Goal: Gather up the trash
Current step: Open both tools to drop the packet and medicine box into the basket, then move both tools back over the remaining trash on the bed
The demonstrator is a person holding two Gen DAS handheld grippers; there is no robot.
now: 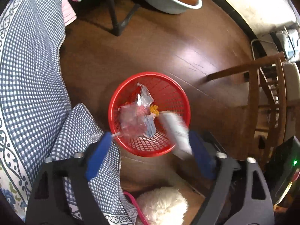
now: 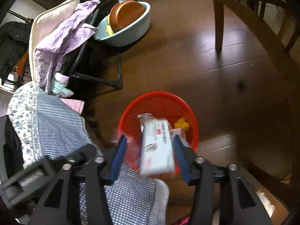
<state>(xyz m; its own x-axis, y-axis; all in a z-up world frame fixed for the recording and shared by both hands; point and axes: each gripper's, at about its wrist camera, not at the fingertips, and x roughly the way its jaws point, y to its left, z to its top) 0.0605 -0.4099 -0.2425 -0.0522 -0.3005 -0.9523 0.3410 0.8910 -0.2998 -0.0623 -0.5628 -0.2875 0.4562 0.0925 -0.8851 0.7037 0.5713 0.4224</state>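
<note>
A red mesh basket stands on the dark wooden floor. In it lie a crumpled clear plastic wrapper and a small yellow scrap. My left gripper hangs over the basket's near rim with its blue pads wide open; a corner of the wrapper reaches the left pad's tip. A blurred white box is over the rim. In the right wrist view the box sits between the pads of my right gripper, against the right pad, with a clear gap at the left pad.
A blue-checked bedspread drapes down at the left, close to the basket. A teal basin with a copper pan stands further off beside a black folding frame. Wooden chair legs rise on the right.
</note>
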